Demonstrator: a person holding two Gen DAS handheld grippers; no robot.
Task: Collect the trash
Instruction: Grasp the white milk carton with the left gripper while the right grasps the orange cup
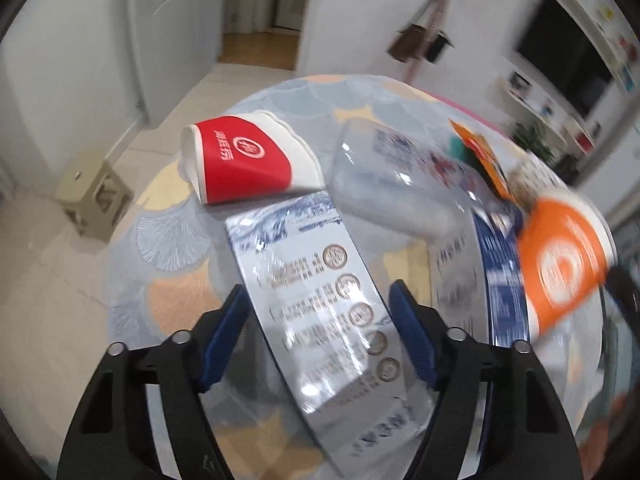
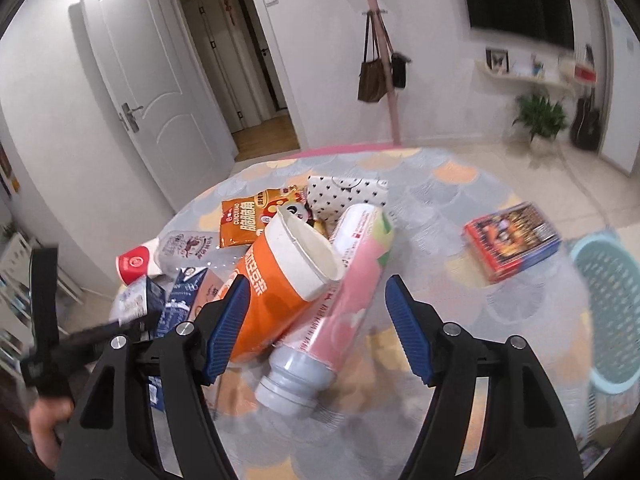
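Left wrist view: the left hand-held gripper [image 1: 316, 332] is spread wide, its fingers either side of a flat blue-and-white carton [image 1: 316, 300] lying on the patterned surface [image 1: 168, 240]. Beyond it lie a crushed red paper cup [image 1: 244, 160] and a clear plastic bottle [image 1: 392, 184]; an orange cup [image 1: 564, 260] sits at right, blurred.

Right wrist view: the right hand-held gripper [image 2: 316, 328] is spread too, with the orange cup [image 2: 284, 280] and a pink bottle [image 2: 344, 292] lying between its fingers. An orange snack bag [image 2: 248, 220], a dotted pouch [image 2: 344, 196] and a box [image 2: 512, 240] lie around; a teal basket [image 2: 612, 312] stands at right.

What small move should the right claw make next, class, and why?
Probably ease forward and close on the pink bottle. The right claw is open, the bottle lies on its side between its fingers, and the basket waits to the right.
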